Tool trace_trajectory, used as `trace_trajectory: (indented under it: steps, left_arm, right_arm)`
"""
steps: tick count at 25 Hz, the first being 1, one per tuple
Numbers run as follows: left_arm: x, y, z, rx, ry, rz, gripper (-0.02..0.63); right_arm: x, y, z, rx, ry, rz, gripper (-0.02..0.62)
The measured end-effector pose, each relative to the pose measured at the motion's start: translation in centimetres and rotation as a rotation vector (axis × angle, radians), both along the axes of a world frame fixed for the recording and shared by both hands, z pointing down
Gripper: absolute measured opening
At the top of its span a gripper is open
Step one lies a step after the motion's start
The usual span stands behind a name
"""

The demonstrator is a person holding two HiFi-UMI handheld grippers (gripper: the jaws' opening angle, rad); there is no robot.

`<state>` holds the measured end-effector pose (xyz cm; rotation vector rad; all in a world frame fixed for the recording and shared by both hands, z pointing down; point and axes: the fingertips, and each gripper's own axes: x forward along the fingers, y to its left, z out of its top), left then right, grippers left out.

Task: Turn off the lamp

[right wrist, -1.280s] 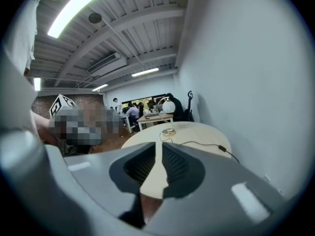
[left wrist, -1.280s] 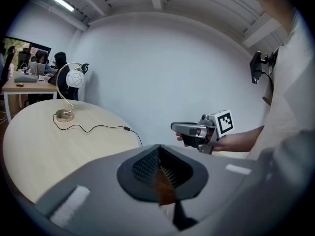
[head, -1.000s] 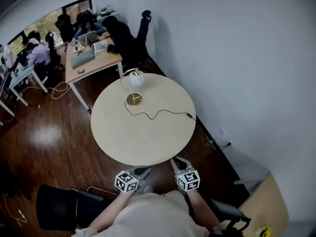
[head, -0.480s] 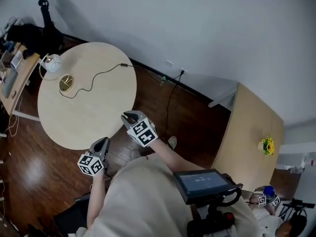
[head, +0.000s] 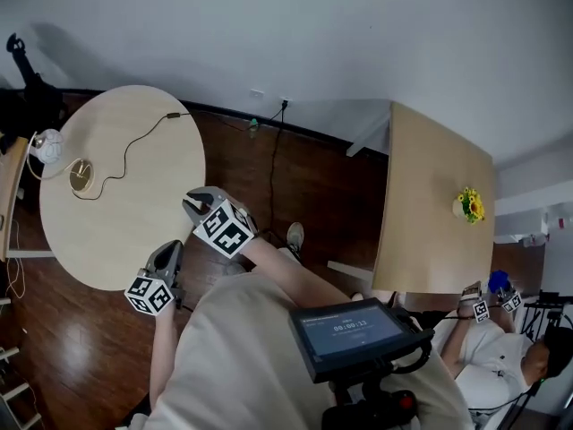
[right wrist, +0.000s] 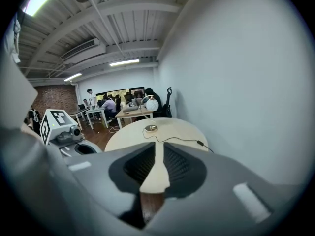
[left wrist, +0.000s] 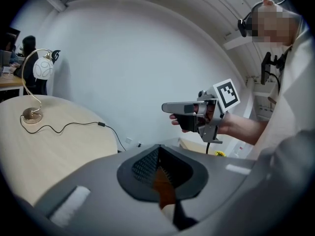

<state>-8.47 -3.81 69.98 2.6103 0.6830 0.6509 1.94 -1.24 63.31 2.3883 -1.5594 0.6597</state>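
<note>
We judge the task hardly begun. The lamp (head: pixel 50 148) stands at the left edge of the round desk (head: pixel 134 222), in the frame's upper left, with its cord (head: pixel 128 150) trailing across the top. Whether it glows we cannot tell. Our left gripper (head: pixel 167 251) has its fingers closed on nothing, and our right gripper (head: pixel 193 204) holds its fingers slightly apart, empty. Both hang by the desk's lower right rim, well apart from the lamp. What is left is to reach it and work the switch.
</note>
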Motion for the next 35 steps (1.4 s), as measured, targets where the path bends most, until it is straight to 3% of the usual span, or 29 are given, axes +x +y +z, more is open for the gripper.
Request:
trace_trajectory:
  steps: [10,15,23,28,35]
  left_arm:
    - [-1.3,2.7,1.5,0.000,-0.013,0.050,-0.020]
    - [-2.9,5.3,2.7,-0.005,-0.037,0.096,-0.020]
    - [-2.7,4.7,4.6,-0.018,-0.069,0.028,-0.020]
    - [-4.8,3.9,4.3,-0.004,-0.074,0.003,-0.020]
    - [-4.9,3.4,4.9,0.009,-0.082,0.003,-0.020]
  right_arm:
    - [-3.1,3.0,0.5,0.110,-0.020,0.004,0.072]
    - [-5.1,8.3,2.7,0.142,-0.014,0.103,0.074]
    - [-7.1,11.1,8.3,0.077,-0.065,0.108,0.074]
    - [-8.1,10.5,9.7,0.063,-0.130,0.147,0.058]
    - [-8.2,9.8,10.7,-0.011,-0.090,0.103,-0.006]
